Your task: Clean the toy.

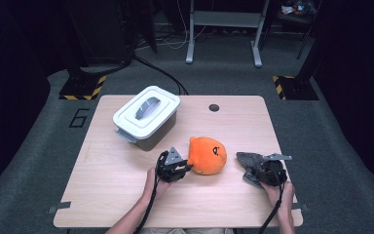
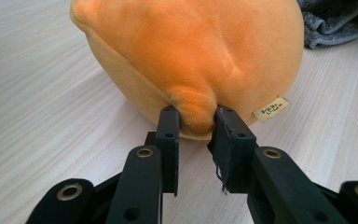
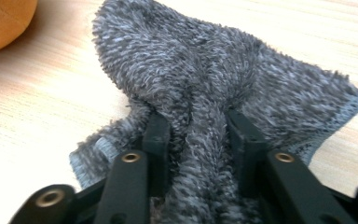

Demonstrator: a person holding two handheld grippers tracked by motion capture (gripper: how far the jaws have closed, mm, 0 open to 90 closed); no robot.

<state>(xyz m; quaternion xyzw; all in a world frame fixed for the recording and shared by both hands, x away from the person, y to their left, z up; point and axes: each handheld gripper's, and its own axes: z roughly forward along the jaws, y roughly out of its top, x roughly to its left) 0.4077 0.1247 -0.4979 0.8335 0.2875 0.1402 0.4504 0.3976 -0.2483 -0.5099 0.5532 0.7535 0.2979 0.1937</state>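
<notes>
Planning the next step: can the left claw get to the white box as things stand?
Probably not yet. The left claw is shut on a nub of the orange plush. The table between it and the lidded box is bare, so once it lets go the way looks free.

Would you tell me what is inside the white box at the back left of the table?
The white box is closed: its lid with a grey handle covers the inside, so the contents cannot be seen. Nothing else rests on the lid.
</notes>
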